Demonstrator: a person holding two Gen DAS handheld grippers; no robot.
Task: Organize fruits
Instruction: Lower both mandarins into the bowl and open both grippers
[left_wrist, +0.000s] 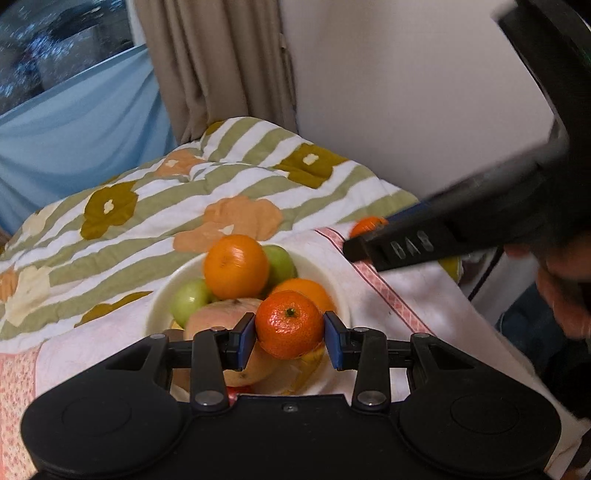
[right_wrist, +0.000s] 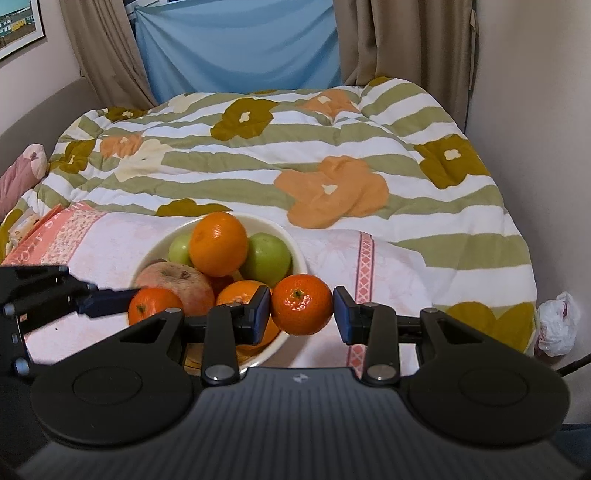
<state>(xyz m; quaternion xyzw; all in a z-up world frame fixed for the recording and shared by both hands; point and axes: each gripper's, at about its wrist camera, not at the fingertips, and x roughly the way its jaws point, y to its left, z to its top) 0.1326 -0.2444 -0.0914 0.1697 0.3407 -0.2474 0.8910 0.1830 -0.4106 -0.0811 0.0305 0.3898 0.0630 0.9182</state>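
1. Left wrist view: your left gripper (left_wrist: 290, 334) is clamped on a small tangerine (left_wrist: 289, 324), blue pads touching both its sides, stem facing the camera.
2. That tangerine hangs over the near edge of the cream bowl (left_wrist: 162, 295), which sits on a pink-trimmed towel (left_wrist: 399, 306) over the flowered quilt (left_wrist: 147, 221).
3. In the bowl, a large orange (left_wrist: 236, 266) tops the pile at 12 o'clock, green apples (left_wrist: 190, 301) beside it and a pinkish apple (left_wrist: 218, 314) at 9 o'clock.
4. Right wrist view: your right gripper (right_wrist: 301, 309) is closed on a second tangerine (right_wrist: 301, 303), held just outside the bowl's rim (right_wrist: 295, 254) at 3 o'clock.
5. Your left gripper (right_wrist: 107, 301) enters at 9 o'clock with its tangerine (right_wrist: 153, 304).
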